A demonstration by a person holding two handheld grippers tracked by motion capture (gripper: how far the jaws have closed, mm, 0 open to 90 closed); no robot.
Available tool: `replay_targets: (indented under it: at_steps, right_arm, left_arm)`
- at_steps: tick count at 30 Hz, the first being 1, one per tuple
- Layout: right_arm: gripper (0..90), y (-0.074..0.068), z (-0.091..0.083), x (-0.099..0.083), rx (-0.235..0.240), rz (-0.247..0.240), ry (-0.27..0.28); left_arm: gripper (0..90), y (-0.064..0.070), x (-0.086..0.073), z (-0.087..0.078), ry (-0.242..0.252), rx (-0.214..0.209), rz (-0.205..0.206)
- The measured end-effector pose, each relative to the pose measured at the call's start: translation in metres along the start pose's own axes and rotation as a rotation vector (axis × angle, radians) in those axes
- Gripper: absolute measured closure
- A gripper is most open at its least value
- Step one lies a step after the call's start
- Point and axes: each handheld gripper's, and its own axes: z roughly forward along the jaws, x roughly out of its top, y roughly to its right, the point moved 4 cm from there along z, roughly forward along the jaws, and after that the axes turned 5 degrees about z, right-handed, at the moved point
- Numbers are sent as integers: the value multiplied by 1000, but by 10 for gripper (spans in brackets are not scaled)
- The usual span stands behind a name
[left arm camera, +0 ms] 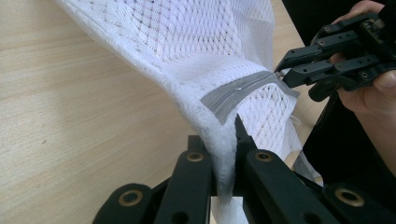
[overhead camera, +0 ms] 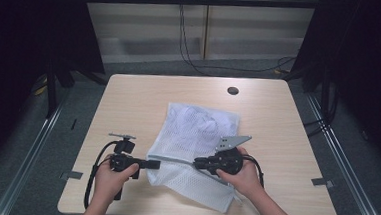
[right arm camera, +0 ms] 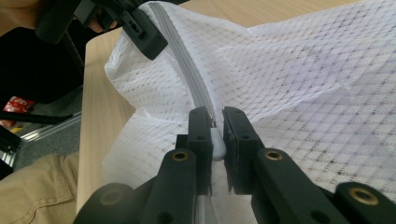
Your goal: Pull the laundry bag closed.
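A white mesh bag [overhead camera: 197, 130] with a grey zipper [overhead camera: 177, 161] lies in the middle of the wooden table [overhead camera: 139, 99]. At the bag's near left corner, my left gripper [overhead camera: 156, 164] is shut on the bunched mesh edge [left arm camera: 223, 154] just below the end of the zipper tape [left arm camera: 243, 91]. My right gripper [overhead camera: 197, 163] faces it from the right, a short way along the zipper. Its jaws [right arm camera: 215, 119] are shut on the pale zipper pull [right arm camera: 217, 144]. The zipper [right arm camera: 187, 65] runs on from there toward the left gripper [right arm camera: 144, 37]. In the left gripper view the right gripper [left arm camera: 285, 72] sits at the tape's far end.
A round black grommet [overhead camera: 233, 90] is set in the table near its far edge. Black cables [overhead camera: 187, 47] trail on the floor behind the table. Metal rails [overhead camera: 345, 162] flank both sides. The person's trouser leg [right arm camera: 42, 191] sits below the table's near edge.
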Motion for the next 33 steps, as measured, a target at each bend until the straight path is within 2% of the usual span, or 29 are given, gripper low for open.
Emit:
replay_targets:
  at_steps: [21,28,31,33]
  right_arm:
    - [820,4,-5,-5,-6,12,6]
    - [821,4,-5,-5,-4,7,-9]
    - [820,3,-7,-4,-6,3,-8]
    - [820,4,-8,-4,-5,7,-3]
  left_arm:
    - [900,-2,-1,-2,-5,1,-12]
    - [900,-2,-1,-2,-5,-7,-23]
    - [900,-4,-1,-3,-9,4,-2]
    - [900,-3,-1,-2,-5,-9,-20]
